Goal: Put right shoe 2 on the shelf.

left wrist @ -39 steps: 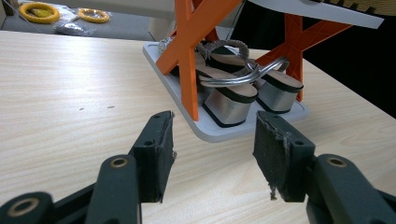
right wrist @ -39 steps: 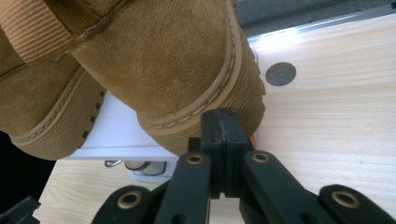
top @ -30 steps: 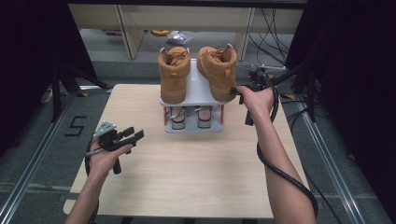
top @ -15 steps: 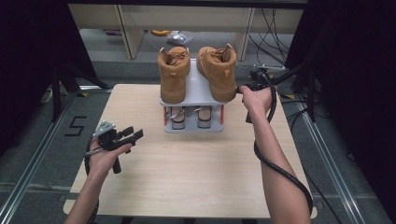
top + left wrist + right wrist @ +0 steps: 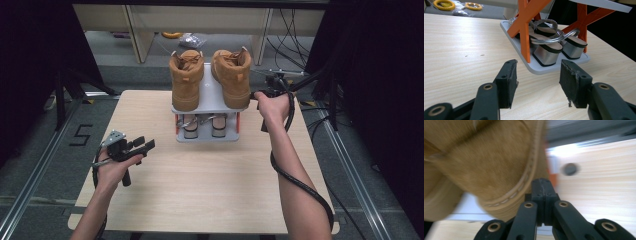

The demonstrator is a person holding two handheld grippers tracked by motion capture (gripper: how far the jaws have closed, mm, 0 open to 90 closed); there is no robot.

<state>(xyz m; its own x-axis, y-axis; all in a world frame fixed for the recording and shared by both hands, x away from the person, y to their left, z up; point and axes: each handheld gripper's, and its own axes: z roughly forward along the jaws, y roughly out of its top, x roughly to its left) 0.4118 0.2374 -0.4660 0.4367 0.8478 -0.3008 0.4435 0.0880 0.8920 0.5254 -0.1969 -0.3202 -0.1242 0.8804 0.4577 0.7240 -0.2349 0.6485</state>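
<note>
The right gripper (image 5: 541, 185) has its two black fingers (image 5: 537, 188) pressed flat together with nothing between them, their tips just beside the stitched sole edge of the right boot (image 5: 481, 162); whether they touch it cannot be told, since that view is blurred. The left gripper (image 5: 538, 81) has its fingers (image 5: 507, 80) spread well apart and empty, held above the wooden table (image 5: 210, 185) near its left edge. From largest to smallest: the pale wooden table carries a two-level shoe rack (image 5: 212, 90) with grey shelves and orange cross-shaped legs (image 5: 524, 22), standing at the far middle of the tabletop. On its top shelf stand two tan boots, the left boot (image 5: 186, 79) and the right boot side by side. On the bottom shelf sit a pair of silver heeled sandals (image 5: 549, 47) with looped straps. In the high view, the right gripper (image 5: 261, 95) is held at the rack's right side beside the right boot, while the left gripper (image 5: 140, 146) is well apart from the rack.
</note>
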